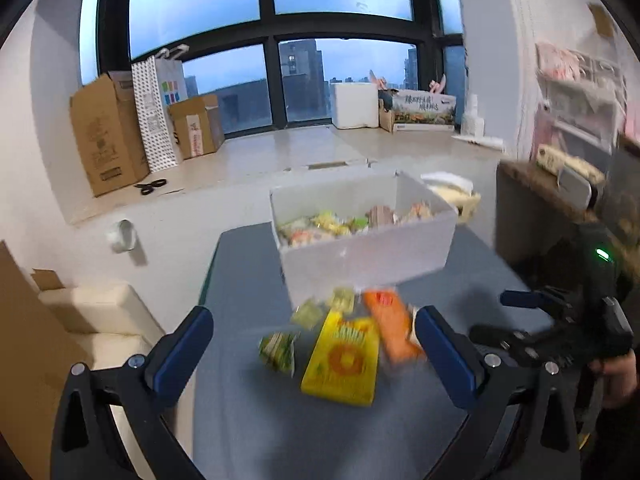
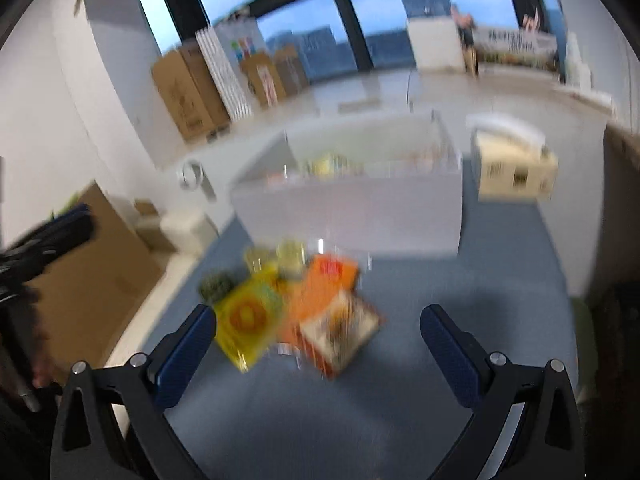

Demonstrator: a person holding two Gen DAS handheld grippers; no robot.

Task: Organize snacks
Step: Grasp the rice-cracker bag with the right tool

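Grey-blue table top (image 1: 248,432) fills the lower half of both wrist views, and on it, just in front of a white box (image 1: 400,256), lies a loose cluster of snacks. Centre of the left wrist view shows a yellow packet (image 1: 342,364) with an orange ring printed on it, an orange packet (image 1: 390,324) touching its right edge, a small green-and-white pouch (image 1: 278,350) to its left, and two pale green sachets (image 1: 308,312) nearer the box. The right wrist view, badly blurred, adds a brown-and-white packet (image 2: 340,330) lying against the orange one. The box already holds a layer of mixed snacks, visible over its front wall.

Both tools are empty. The left gripper (image 1: 314,354) has its blue pads spread wide, with the yellow packet between them; whether it touches anything I cannot tell. The right gripper (image 2: 318,340) is likewise spread wide, hovering over the brown-and-white packet — in the left view it shows at the right edge, just beside the pile.

My reading: the job is partway through, and the step in hand is an approach to pick one of the loose packets. The next move calls for settling on a single packet — flat and slippery by the look of them — closing on an edge instead of the face, then lifting it over the box wall.
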